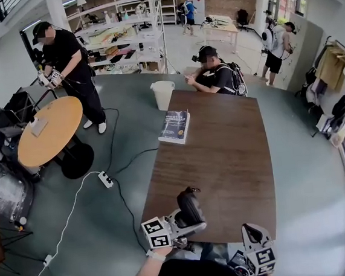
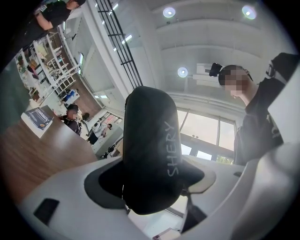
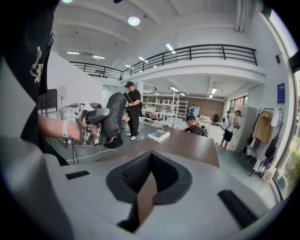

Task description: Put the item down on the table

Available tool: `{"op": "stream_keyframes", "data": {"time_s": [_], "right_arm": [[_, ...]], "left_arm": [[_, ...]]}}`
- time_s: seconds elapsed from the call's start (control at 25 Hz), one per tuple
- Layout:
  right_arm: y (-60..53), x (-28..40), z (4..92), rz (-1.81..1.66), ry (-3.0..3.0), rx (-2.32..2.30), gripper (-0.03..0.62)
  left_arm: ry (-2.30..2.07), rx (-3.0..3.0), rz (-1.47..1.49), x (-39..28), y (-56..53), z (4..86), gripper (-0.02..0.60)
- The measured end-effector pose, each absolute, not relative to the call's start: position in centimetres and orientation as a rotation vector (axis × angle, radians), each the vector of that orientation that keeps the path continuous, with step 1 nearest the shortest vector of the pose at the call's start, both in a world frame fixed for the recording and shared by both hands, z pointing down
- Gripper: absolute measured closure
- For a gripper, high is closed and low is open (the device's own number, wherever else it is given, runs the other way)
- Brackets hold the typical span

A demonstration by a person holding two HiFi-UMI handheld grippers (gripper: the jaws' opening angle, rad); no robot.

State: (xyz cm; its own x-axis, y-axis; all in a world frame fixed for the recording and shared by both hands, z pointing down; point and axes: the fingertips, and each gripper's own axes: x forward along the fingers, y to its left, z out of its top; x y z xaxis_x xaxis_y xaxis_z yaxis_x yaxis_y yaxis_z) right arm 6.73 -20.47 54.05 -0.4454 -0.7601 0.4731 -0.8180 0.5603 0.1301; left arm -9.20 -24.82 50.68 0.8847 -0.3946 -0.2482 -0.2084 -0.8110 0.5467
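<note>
Left tool [image 1: 182,222] is closed on a black case [image 1: 190,205], and its two jaws press the lower part of the case from both sides. In the left gripper view the case [image 2: 150,140] stands up straight out of the tool [image 2: 151,183] and carries the pale letters "SHERY" along its side. From the head view the case is over the near edge of the brown desk [image 1: 221,142], close to the near left corner. The right gripper view shows it [image 3: 115,117] held up in the air, higher than the desk top [image 3: 187,145]. Right tool [image 1: 252,233] is beside the near edge more to the right, apart from the case. Its jaws are together at the tips and hold nothing [image 3: 149,159]. Farther on the desk lies a dark book [image 1: 175,126], well apart from the case. A white bucket [image 1: 163,94] stands on the floor at the far corner.
</note>
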Motion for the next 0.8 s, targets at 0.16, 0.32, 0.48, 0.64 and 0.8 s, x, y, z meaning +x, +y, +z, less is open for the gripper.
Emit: {"op": "stream_keyframes", "data": {"time_s": [0.16, 0.32, 0.48, 0.64, 0.8], "right_arm": [[-21.4, 5.8, 54.4, 0.146, -2.318, 1.224, 0.606], [-22.5, 5.1, 54.3, 0.120, -2.331, 1.192, 0.606], [-23.2, 4.9, 54.0, 0.112, -2.331, 1.188, 0.606], [-23.5, 5.4, 54.6, 0.111, -2.337, 1.183, 0.606], [-23.8, 5.9, 54.7, 0.128, -2.329, 1.201, 0.606]], "left_arm": [[-0.480, 2.513, -0.485, -10.3, -25.1, 51.3, 0.238], [-0.517, 2.494, -0.481, -10.9, -26.1, 51.8, 0.238], [-0.535, 2.489, -0.479, -10.8, -26.8, 51.7, 0.238], [-0.532, 2.495, -0.460, -10.3, -27.4, 52.1, 0.238], [-0.531, 2.490, -0.419, -10.0, -27.6, 52.7, 0.238]]}}
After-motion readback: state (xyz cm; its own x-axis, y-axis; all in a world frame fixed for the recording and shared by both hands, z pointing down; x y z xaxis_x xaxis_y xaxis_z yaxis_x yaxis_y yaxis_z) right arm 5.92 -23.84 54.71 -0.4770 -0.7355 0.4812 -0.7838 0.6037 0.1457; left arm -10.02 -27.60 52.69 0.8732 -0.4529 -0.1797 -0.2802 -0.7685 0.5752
